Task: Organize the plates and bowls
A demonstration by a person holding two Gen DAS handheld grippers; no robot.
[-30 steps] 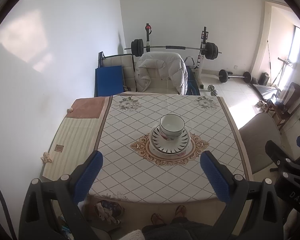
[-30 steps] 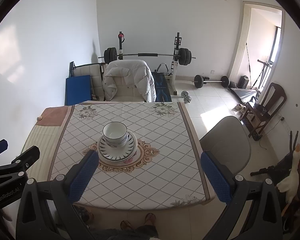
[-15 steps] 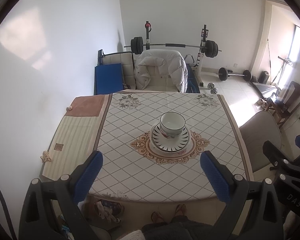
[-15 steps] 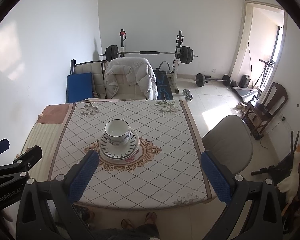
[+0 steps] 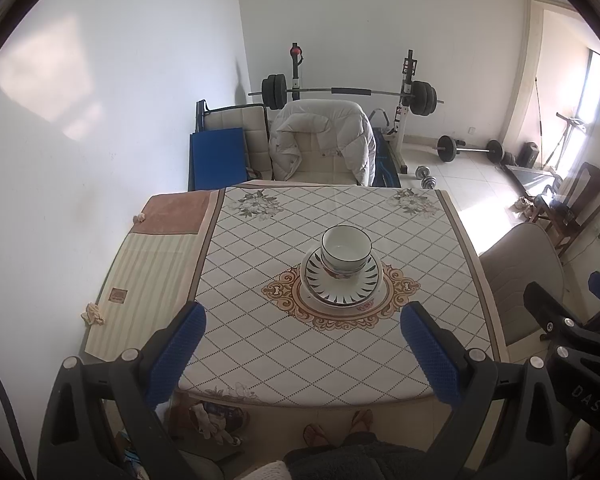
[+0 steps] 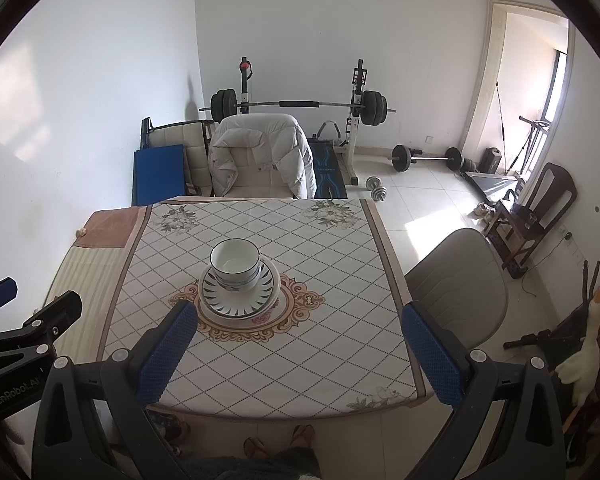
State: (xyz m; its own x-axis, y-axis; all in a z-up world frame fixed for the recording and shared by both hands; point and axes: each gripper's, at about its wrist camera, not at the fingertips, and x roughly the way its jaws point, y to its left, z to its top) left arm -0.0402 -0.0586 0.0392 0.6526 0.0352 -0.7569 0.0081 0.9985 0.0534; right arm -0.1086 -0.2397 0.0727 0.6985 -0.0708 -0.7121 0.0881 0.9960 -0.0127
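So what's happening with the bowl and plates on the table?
A person holds two grippers above the near edge of the table. The left gripper and right gripper are both open and hold nothing. The bowl sits on stacked plates in the middle, untouched.

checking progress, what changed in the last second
Both grippers, left and right, drew a little nearer the table, open and empty. Nothing was taken or released. The bowl still sits on the stacked plates, unmoved.
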